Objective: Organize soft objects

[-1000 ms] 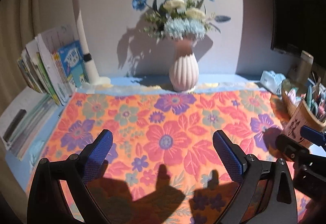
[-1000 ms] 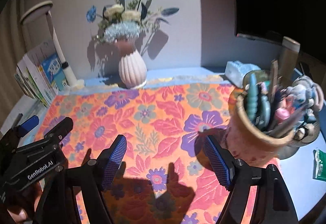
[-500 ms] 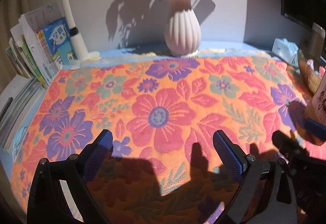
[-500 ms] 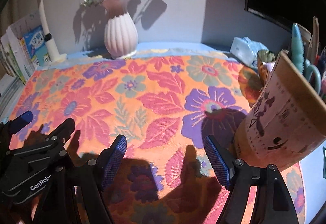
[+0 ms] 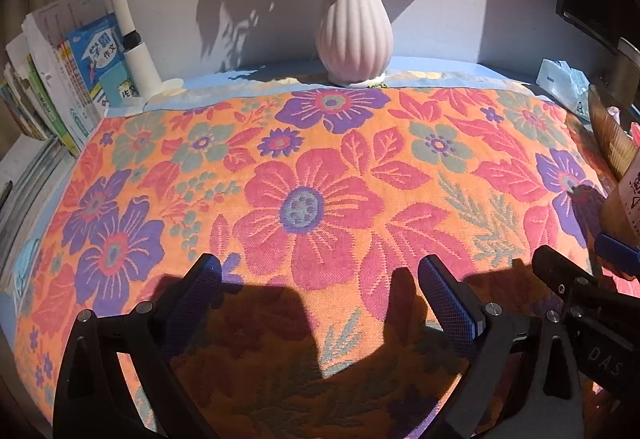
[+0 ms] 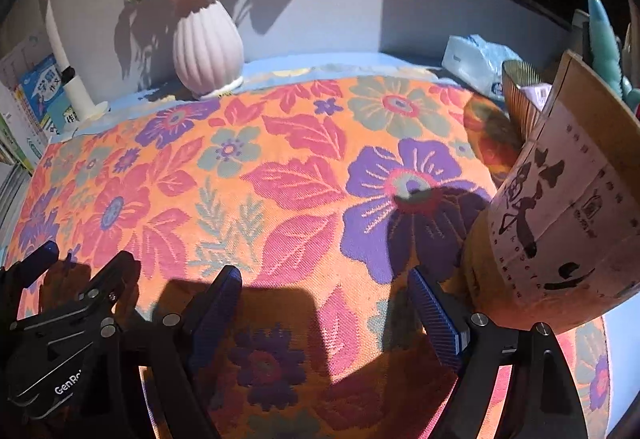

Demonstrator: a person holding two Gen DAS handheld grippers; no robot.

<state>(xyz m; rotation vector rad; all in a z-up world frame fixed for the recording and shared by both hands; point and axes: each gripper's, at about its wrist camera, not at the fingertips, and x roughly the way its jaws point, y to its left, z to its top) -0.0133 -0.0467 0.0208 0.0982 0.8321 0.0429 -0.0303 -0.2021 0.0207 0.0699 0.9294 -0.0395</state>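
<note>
We see the left gripper point(image 5: 320, 291) with its jaws spread wide and nothing between them but the floral cloth point(image 5: 312, 175) below; its blue pads hang over the shaded near part of that cloth, and we cannot tell whether the fingertips touch the fabric. The right gripper point(image 6: 326, 301) stands the same way, jaws wide apart with only cloth between them, and they have just been opening a little further. The two tools sit side by side: in the left wrist view the right gripper's black frame shows just to the right of the left jaws, and in the right wrist view the left gripper's frame, with part of a white printed word on it, shows just to the left of the right jaws.

The cloth, orange with red, purple and grey-green flowers, lies spread flat under and ahead of both pairs of jaws, reaching towards the wall. Just to the right of the right jaws, standing on the cloth's edge, is a brown printed cup point(image 6: 560, 223) with pens in it. Ahead of the left jaws, past the far edge of the cloth, a ribbed pink vase point(image 5: 354, 35) of flowers stands against the wall. To the far left are upright books point(image 5: 68, 75) and a white lamp stem point(image 5: 128, 23); to the far right lies a packet of tissues point(image 6: 476, 59).
</note>
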